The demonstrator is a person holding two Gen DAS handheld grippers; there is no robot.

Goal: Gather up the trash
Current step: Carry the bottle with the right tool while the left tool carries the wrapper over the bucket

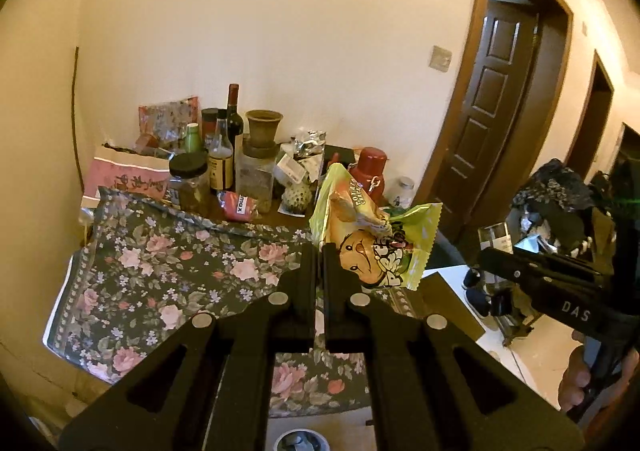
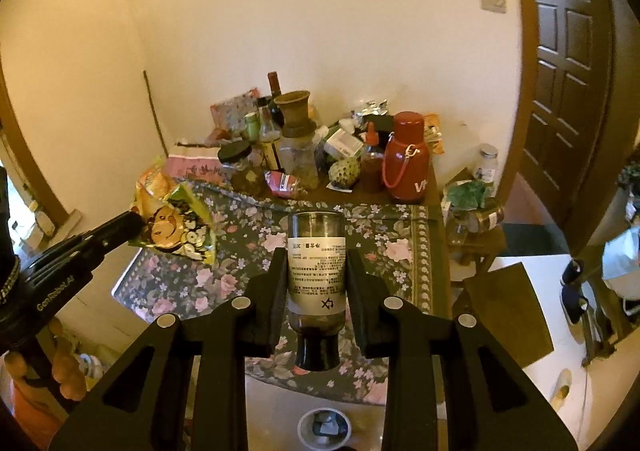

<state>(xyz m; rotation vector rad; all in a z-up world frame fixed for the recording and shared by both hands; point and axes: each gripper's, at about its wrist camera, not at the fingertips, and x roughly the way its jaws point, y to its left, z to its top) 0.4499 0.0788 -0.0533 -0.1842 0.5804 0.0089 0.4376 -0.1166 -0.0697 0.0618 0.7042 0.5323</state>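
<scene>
My left gripper (image 1: 319,251) is shut on a yellow-green snack bag (image 1: 376,239) with a cartoon face, held above the floral tablecloth (image 1: 160,275). The bag and left gripper also show in the right wrist view (image 2: 176,227) at the left. My right gripper (image 2: 318,255) is shut on a small dark glass bottle (image 2: 317,271) with a white label, its black cap pointing toward the camera. The right gripper and its bottle (image 1: 496,237) show at the right of the left wrist view.
The table's far end is crowded: wine bottle (image 1: 233,111), jars (image 1: 190,179), clay pot (image 1: 263,127), red flask (image 2: 408,157), custard apple (image 2: 343,171), foil packets (image 2: 370,109). A brown door (image 2: 568,63) stands right. A small round container (image 2: 324,429) sits on the floor below.
</scene>
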